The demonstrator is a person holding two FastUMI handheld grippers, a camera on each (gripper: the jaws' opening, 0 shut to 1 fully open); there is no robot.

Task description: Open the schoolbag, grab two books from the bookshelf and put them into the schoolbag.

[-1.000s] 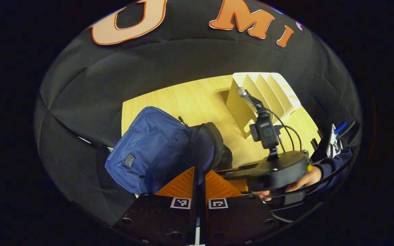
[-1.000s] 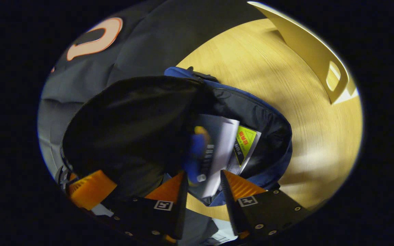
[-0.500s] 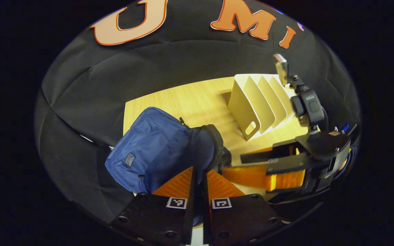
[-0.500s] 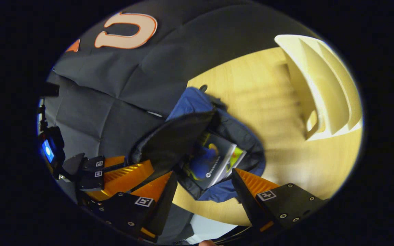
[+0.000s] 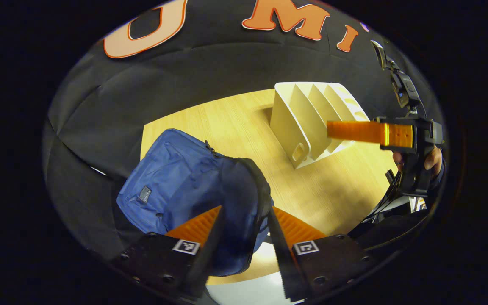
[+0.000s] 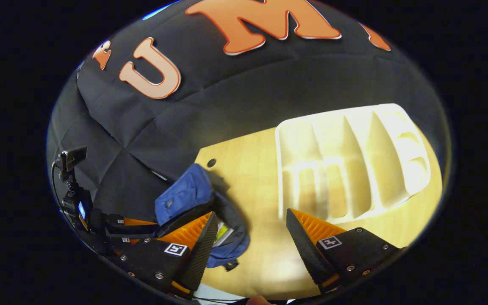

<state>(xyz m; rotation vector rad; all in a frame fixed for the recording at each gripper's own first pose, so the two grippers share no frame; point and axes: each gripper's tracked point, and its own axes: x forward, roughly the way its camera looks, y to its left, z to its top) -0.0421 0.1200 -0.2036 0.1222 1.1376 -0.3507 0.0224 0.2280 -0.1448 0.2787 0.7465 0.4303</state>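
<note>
- Blue fabric schoolbag (image 5: 176, 186) lies on the pale wooden surface (image 5: 244, 127), near its left edge in my left gripper view, with its dark flap (image 5: 244, 199) raised toward me.
- My left gripper (image 5: 244, 231) has its fingers spread apart; the flap sits in the gap between them, and I cannot tell whether either finger touches it.
- My right gripper (image 6: 248, 235) is released too, its fingers wide apart and holding nothing, held above the surface between the schoolbag and the bookshelf.
- In the left gripper view that right gripper (image 5: 354, 131) shows from the side, high at the right in front of the bookshelf, with my hand (image 5: 432, 159) on its handle and a small camera (image 5: 403, 89) mounted on top.
- The cream plastic bookshelf with slanted dividers (image 6: 354, 161) stands on the surface well apart from the schoolbag, its slots empty of books as far as I can see.
- In the right gripper view the schoolbag (image 6: 184, 195) is open, and a book with a yellow-green cover (image 6: 223, 235) shows inside its mouth, partly hidden by my own finger.
- The left gripper (image 6: 138, 222) appears there at the schoolbag's left side, close against the flap, with its own camera rig (image 6: 72, 186) farther left.
</note>
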